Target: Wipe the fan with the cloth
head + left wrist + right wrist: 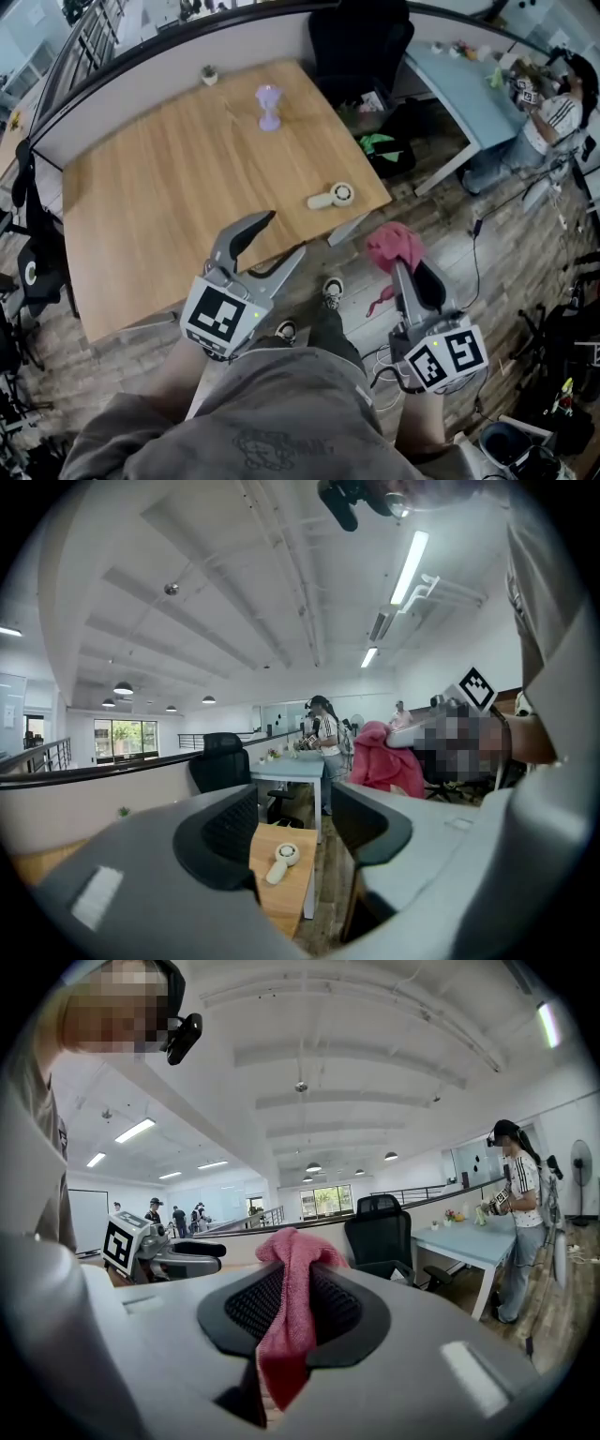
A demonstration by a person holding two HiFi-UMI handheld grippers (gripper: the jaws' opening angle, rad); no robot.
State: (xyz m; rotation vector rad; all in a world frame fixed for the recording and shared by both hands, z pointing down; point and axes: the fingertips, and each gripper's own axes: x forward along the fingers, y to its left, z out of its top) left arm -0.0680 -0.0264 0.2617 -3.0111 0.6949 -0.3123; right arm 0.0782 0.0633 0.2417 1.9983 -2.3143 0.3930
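A small white hand fan [332,196] lies flat near the front right corner of the wooden table [169,197]; it also shows between the left jaws in the left gripper view, as the fan [280,862]. My left gripper [272,242] hovers open and empty over the table's front edge, short of the fan. My right gripper [408,267] is off the table to the right, above the floor, shut on a pink cloth [395,247]. The cloth [291,1307] bunches above the jaws and hangs down between them.
A purple stand-like object [269,106] and a small potted plant [209,74] stand at the table's back. A black office chair [361,42] sits behind the right corner. A person [553,112] works at the blue desk [464,89] to the far right. Cables lie on the floor.
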